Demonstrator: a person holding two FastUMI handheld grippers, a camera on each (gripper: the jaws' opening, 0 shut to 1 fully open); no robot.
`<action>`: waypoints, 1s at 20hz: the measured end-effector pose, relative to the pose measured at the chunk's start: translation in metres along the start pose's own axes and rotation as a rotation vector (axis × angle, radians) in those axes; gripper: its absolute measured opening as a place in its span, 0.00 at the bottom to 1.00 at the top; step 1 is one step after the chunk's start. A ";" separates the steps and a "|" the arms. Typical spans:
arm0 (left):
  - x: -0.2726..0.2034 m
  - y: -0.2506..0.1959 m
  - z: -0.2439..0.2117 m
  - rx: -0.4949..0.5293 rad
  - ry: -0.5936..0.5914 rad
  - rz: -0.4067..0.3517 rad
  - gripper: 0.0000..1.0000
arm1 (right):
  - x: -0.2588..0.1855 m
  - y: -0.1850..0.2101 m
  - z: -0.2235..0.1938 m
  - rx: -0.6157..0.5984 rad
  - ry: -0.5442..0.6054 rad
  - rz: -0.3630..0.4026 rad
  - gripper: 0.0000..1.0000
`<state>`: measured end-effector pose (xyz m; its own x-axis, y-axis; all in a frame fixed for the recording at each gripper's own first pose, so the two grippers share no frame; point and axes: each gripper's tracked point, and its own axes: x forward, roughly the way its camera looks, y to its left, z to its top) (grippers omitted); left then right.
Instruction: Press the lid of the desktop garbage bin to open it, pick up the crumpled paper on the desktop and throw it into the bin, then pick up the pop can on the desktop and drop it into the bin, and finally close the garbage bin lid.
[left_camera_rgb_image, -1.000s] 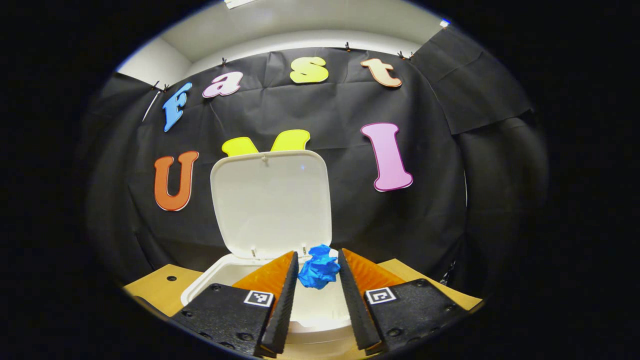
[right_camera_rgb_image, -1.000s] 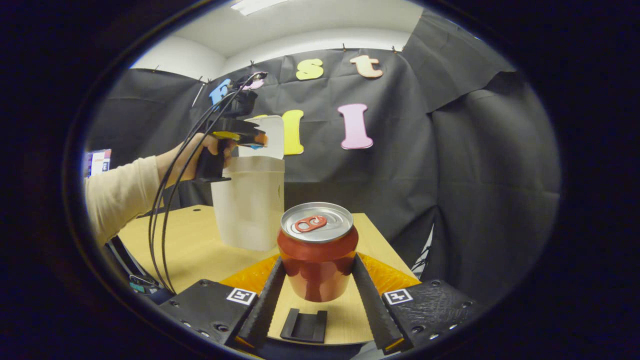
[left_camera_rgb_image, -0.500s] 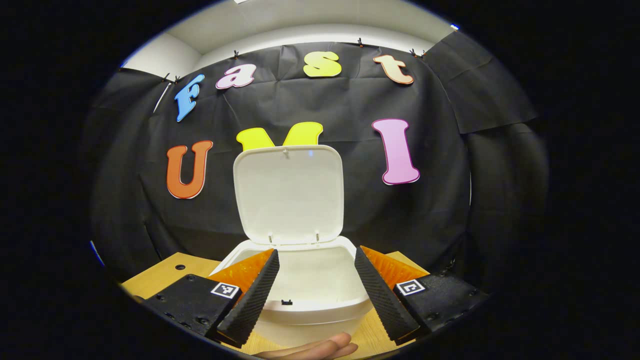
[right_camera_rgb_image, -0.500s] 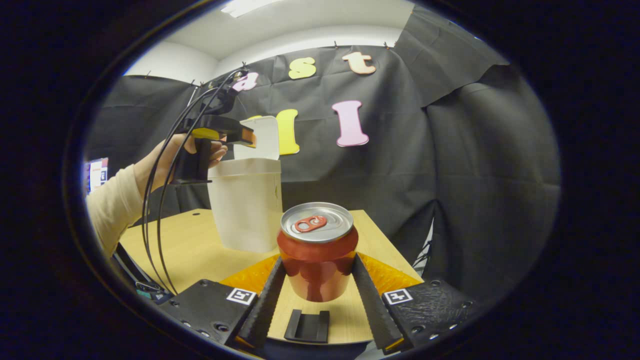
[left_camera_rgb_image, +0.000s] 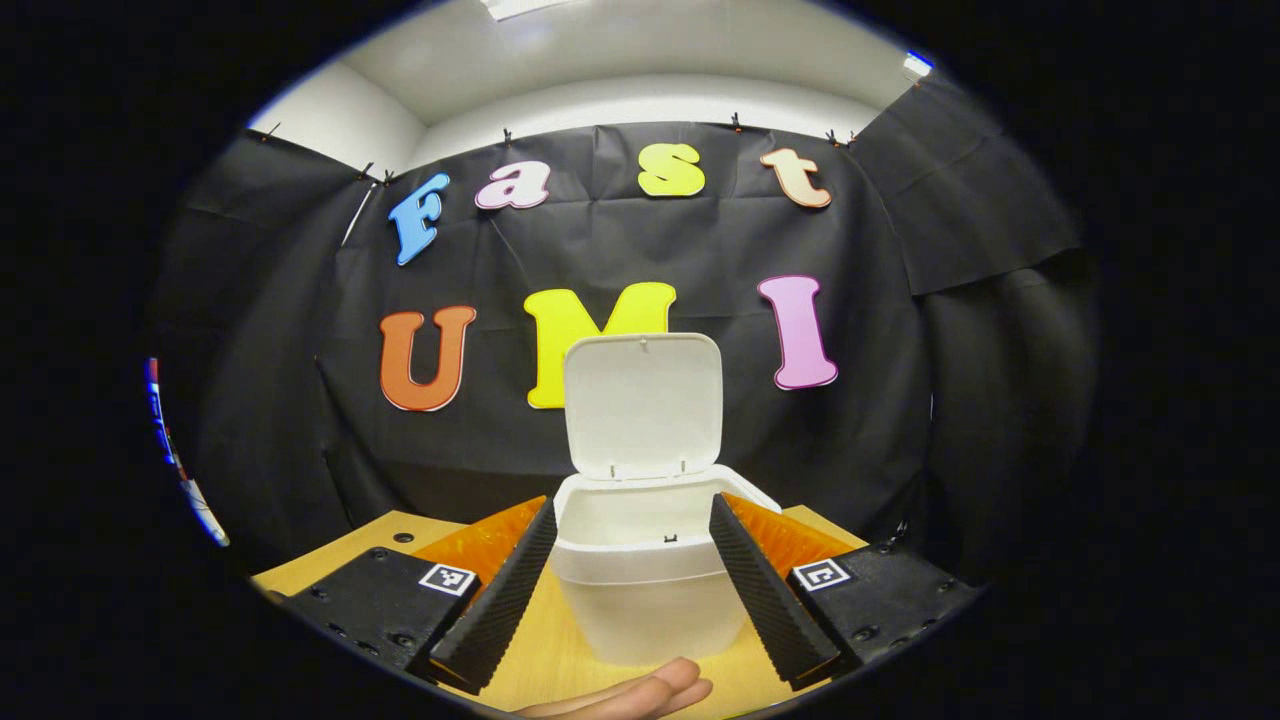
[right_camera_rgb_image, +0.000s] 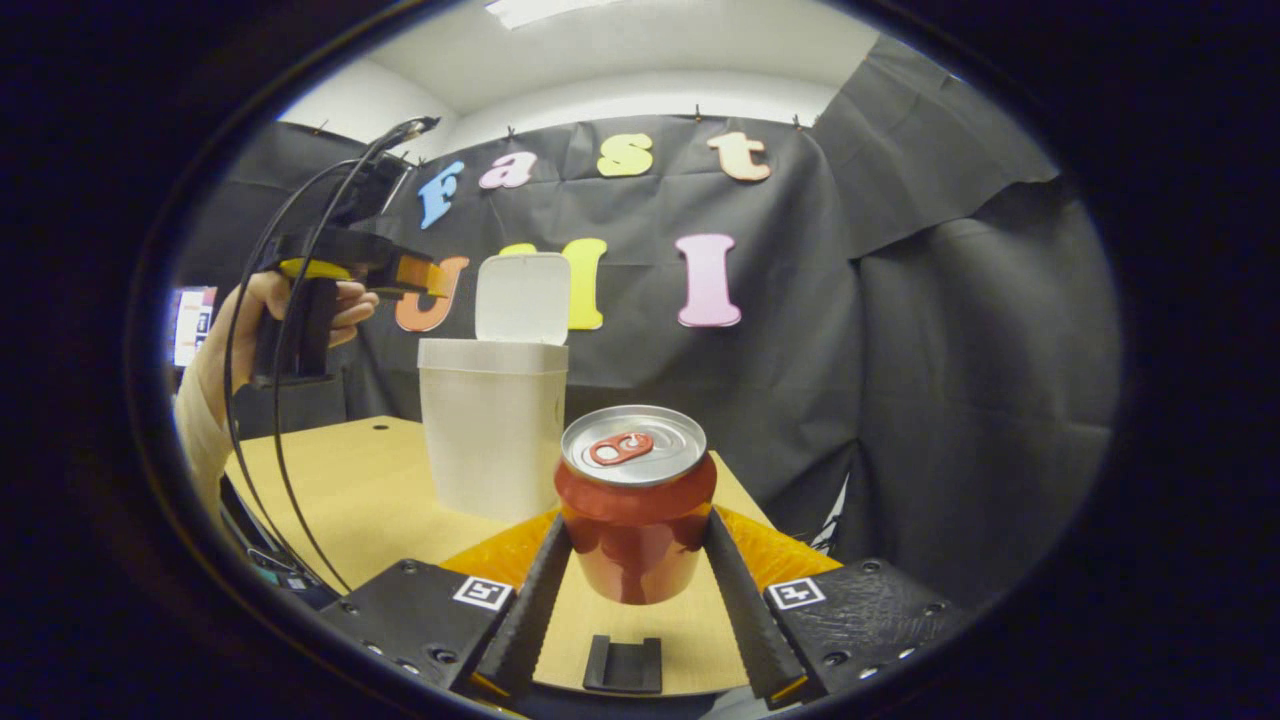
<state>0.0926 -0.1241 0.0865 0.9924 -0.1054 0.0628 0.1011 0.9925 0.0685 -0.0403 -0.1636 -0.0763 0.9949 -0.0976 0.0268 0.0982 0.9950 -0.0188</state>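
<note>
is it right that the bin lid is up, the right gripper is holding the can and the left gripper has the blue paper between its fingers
Not quite. In the left gripper view the left gripper is open with nothing between its fingers; no blue paper there. The rest holds: the bin has its lid up, and the right gripper grips the can, as the right gripper view shows.

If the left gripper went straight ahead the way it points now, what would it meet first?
Probably the open white bin, which sits centred between the left gripper's open fingers, its lid upright behind. Depth is uncertain.

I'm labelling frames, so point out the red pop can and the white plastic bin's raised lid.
red pop can (right_camera_rgb_image: 636, 530), right gripper view, front of its body.
white plastic bin's raised lid (left_camera_rgb_image: 641, 404), left gripper view, inner face.
</note>
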 end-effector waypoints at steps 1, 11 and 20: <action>-0.010 0.010 -0.008 0.001 0.008 0.019 0.99 | 0.002 0.005 0.001 0.001 0.003 0.000 0.77; -0.075 0.075 -0.065 -0.040 0.080 0.065 0.99 | 0.021 0.043 0.055 -0.067 -0.023 -0.033 0.77; -0.103 0.107 -0.076 -0.049 0.081 0.053 0.99 | 0.062 0.090 0.133 -0.132 -0.087 -0.072 0.78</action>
<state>0.0067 -0.0023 0.0118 0.9987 -0.0491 -0.0159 0.0494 0.9986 0.0185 0.0273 -0.0775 0.0570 0.9798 -0.1607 0.1187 0.1772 0.9735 -0.1448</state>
